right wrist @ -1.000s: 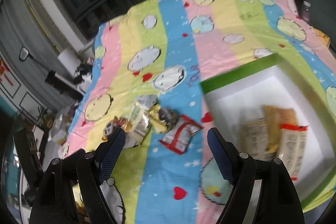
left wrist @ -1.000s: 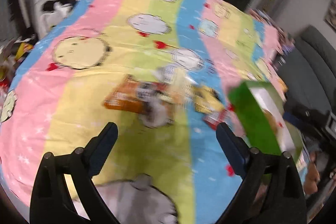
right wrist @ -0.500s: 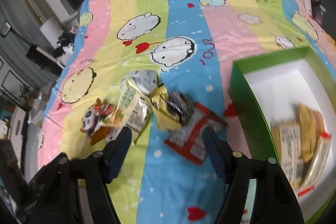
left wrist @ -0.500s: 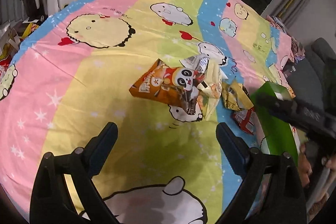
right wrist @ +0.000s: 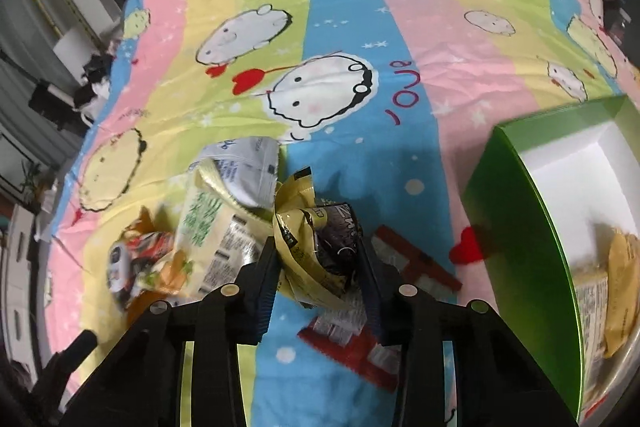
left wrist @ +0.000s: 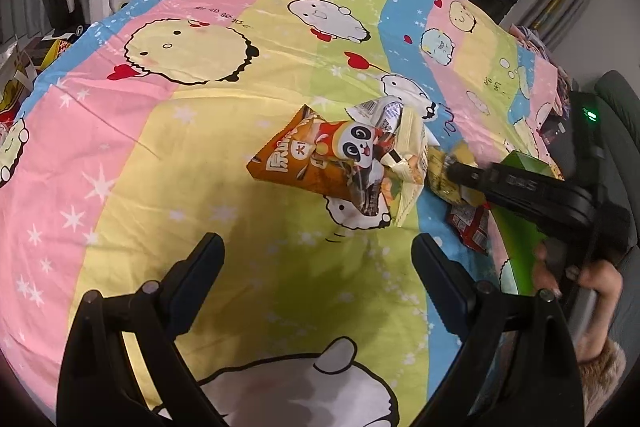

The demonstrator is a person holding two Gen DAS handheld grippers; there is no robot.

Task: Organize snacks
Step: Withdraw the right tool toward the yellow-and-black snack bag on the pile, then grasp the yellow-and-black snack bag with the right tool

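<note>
While closing on the crumpled gold-and-black snack packet (right wrist: 316, 247) low in the middle of the right wrist view, right hand-held gripper (right wrist: 318, 267) with pads at both its flanks, packet's long axis running up the frame, twisted tip pointing to the top, lower end hidden between the fingers. Left hand-held gripper (left wrist: 316, 267) spread wide over bare bedsheet (left wrist: 160, 187), holding nothing. Green box (right wrist: 516, 211) at right edge, cut off, contents blurred; red packet (right wrist: 400, 267) partly covered.

A pastel-striped cartoon sheet (right wrist: 432, 39) carries an orange panda packet (left wrist: 320, 163), a gold-and-black packet (right wrist: 320, 251) and a green, white-lined box (right wrist: 516, 187).
</note>
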